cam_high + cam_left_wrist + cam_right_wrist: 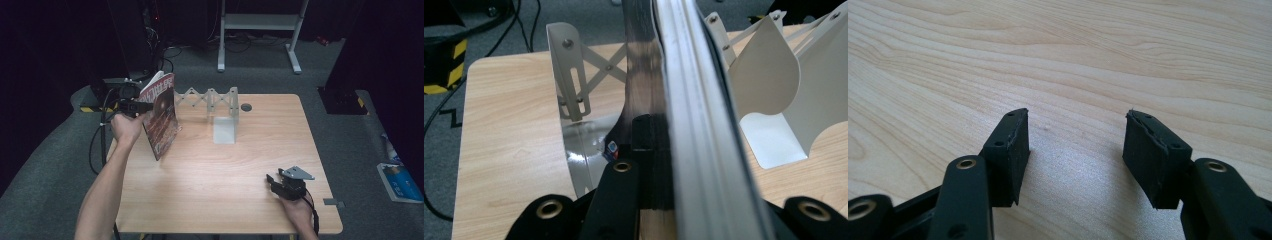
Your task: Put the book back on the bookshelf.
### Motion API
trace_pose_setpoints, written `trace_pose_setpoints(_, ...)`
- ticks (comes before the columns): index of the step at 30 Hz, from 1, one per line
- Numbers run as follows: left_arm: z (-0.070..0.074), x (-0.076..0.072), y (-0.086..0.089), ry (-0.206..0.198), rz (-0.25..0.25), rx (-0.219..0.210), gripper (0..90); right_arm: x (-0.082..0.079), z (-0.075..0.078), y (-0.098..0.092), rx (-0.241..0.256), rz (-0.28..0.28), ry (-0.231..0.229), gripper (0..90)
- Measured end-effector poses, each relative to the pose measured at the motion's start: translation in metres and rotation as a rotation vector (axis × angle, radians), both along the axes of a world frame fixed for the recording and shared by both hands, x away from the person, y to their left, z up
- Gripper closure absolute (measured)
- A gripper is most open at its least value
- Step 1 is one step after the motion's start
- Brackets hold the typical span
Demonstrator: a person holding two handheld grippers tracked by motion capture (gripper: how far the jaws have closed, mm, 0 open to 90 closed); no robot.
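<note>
Pale wood-grain table (pixel 220 170) on grey carpet | right gripper (pixel 272 181) rested near front edge, ribbed black jaws apart, empty | left gripper (pixel 147 106) clamped glossy red magazine (pixel 162 115), held upright over far-left corner | white metal accordion rack (pixel 212 100) just behind

A thick glossy book (pixel 694 100) is seen edge-on, clamped between the black jaws of the left tool (pixel 659 150), its pale page edges running up the middle. A white metal expanding rack (pixel 574 80) with crossed struts stands behind it on the light wooden table (pixel 509 140), and a white curved bookend (pixel 774 95) is seen at right.
</note>
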State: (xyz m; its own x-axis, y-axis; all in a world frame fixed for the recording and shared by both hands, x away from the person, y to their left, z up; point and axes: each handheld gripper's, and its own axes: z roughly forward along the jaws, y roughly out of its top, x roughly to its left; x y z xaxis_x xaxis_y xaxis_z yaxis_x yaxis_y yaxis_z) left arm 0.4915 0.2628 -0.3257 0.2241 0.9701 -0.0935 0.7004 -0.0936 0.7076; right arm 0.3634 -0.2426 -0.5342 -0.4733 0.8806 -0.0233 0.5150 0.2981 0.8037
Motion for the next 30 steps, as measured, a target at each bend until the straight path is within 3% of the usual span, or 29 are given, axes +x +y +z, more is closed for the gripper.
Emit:
trace_pose_setpoints(21, 0.000, -0.001, -0.010, -0.137, 0.048, 0.022, 83.9, 0.000, 0.000, 0.000, 0.002, -0.001, -0.002, 43.8)
trace_pose_setpoints(30, -0.010, -0.003, -0.014, -0.196, 0.066, 0.015, 83.9, 0.000, 0.000, 0.000, 0.001, 0.000, 0.000, 43.8)
